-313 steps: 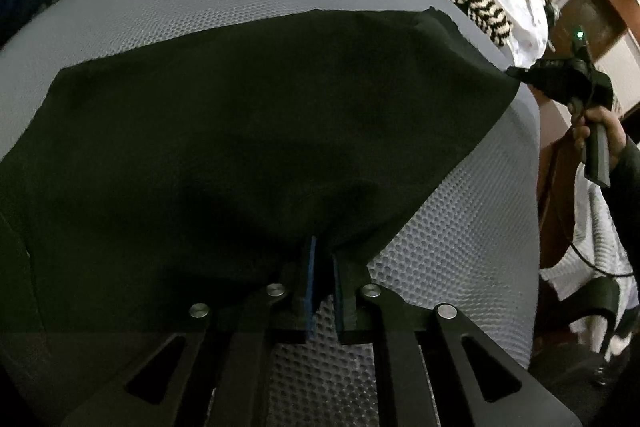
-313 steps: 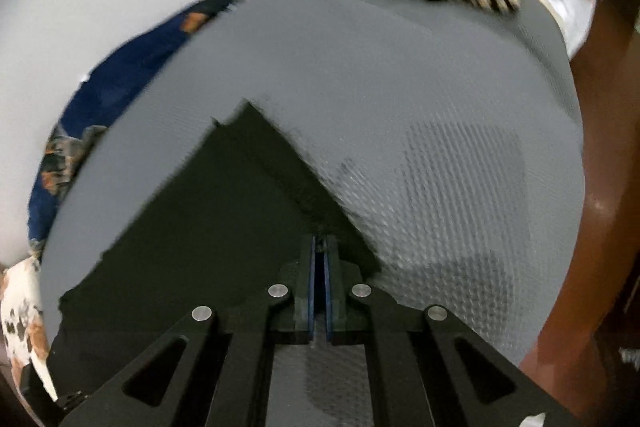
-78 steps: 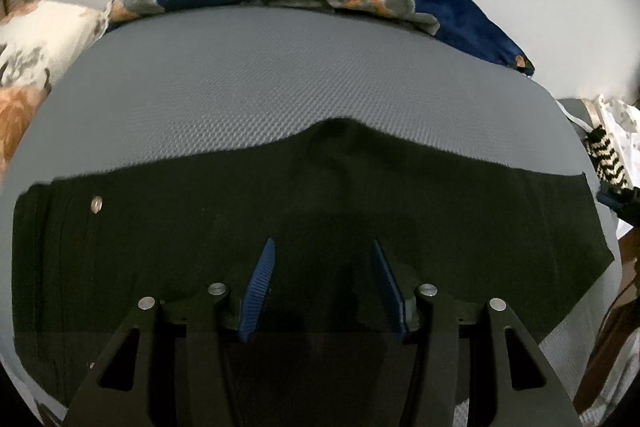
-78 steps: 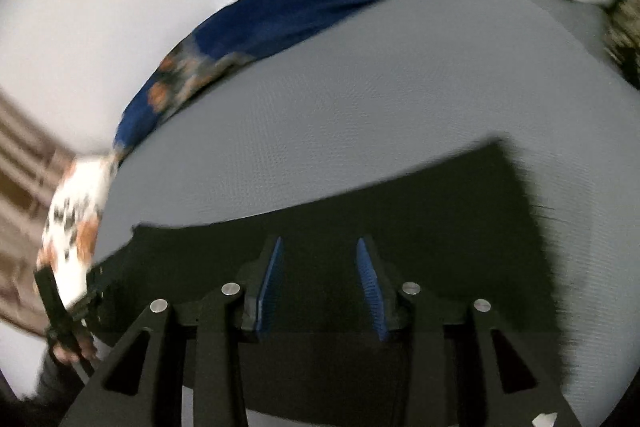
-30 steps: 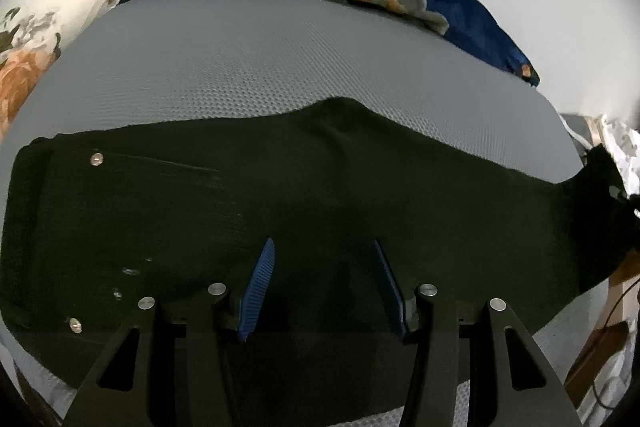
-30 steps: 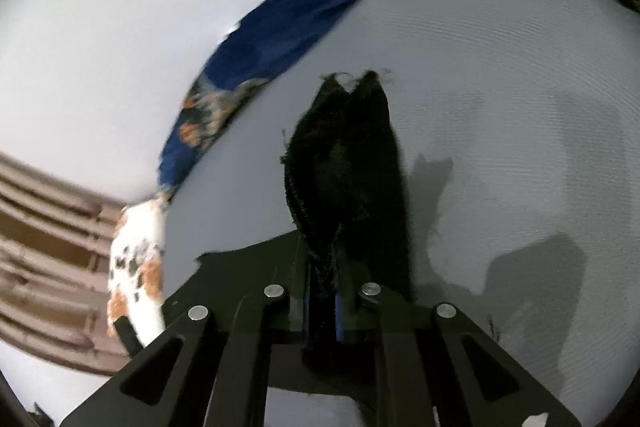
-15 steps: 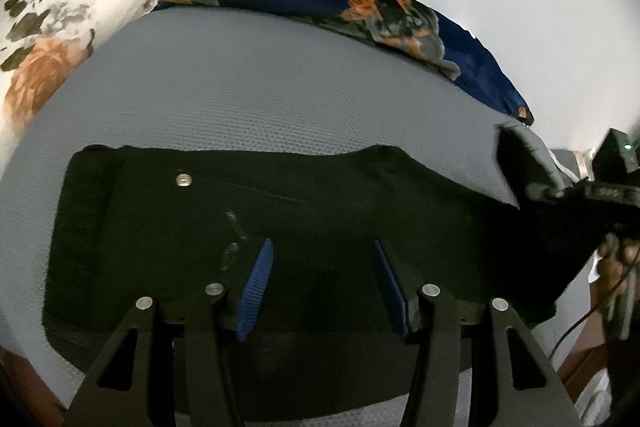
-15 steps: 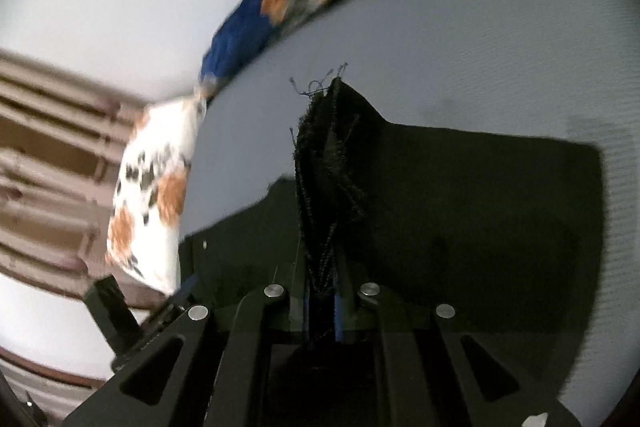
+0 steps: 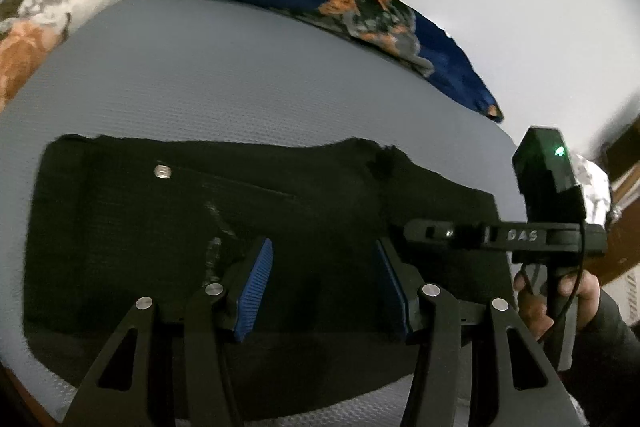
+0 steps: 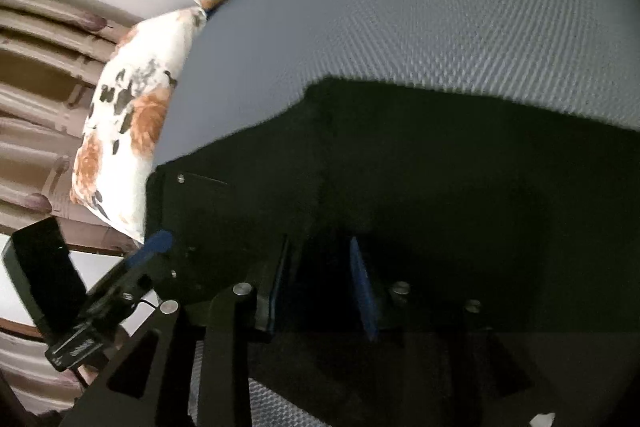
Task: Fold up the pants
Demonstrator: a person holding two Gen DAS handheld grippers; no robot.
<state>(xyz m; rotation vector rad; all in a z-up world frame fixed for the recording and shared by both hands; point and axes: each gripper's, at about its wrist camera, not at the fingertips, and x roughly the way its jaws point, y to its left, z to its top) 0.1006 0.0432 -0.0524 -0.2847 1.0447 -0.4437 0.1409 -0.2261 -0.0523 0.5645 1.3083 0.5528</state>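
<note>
The black pants [image 9: 248, 251] lie flat across the near half of the grey mesh mattress [image 9: 248, 75], folded over lengthwise, with the waistband and its metal rivet [image 9: 163, 171] at the left end and the leg ends brought across from the right onto the middle. The left gripper [image 9: 324, 283] hovers over the near edge with its blue pads [image 9: 256, 283] spread apart and nothing between them. The right gripper [image 10: 320, 279] has just been opening; its jaws now stand parted above the dark cloth, and no fabric looks pinched in them, though the picture is dark and blurred there. The pants look like a soft, limp, fairly light woven cloth: they should drape and sag wherever they are not supported, and the stacked layers may slide over one another if only the top one is caught. The rough mesh probably gives enough friction to hold the lower layers in place. For the next fold, I would judge the best holds to be at the two corners of one short end, pinching through all layers at once.
</note>
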